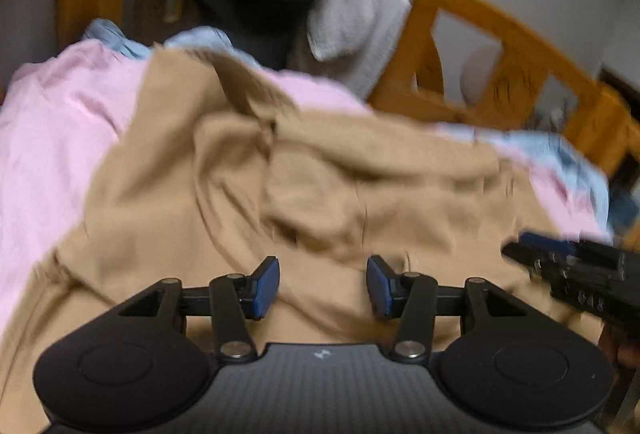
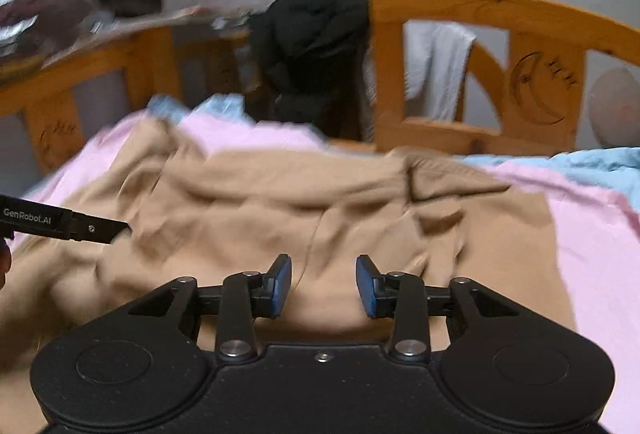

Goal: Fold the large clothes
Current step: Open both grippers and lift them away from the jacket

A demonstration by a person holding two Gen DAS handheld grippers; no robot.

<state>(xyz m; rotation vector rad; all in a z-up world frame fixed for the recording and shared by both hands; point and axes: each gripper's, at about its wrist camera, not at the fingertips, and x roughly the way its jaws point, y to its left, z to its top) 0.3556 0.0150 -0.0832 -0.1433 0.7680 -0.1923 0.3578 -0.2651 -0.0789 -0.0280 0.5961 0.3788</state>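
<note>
A large tan garment point(image 1: 304, 194) lies crumpled and spread over a pink sheet point(image 1: 52, 138) on a bed; it also shows in the right wrist view point(image 2: 320, 218). My left gripper point(image 1: 323, 284) is open and empty just above the garment's near part. My right gripper point(image 2: 324, 284) is open and empty over the garment too. The right gripper shows at the right edge of the left wrist view point(image 1: 568, 270), and the left gripper shows at the left edge of the right wrist view point(image 2: 68, 224). Both views are blurred.
A wooden bed frame point(image 2: 480, 14) with a carved moon stands behind the bed. Black clothes point(image 2: 312, 46) and a white towel point(image 2: 440, 66) hang on it. A light blue sheet point(image 2: 600, 162) lies at the bed's far side. A grey wall is behind.
</note>
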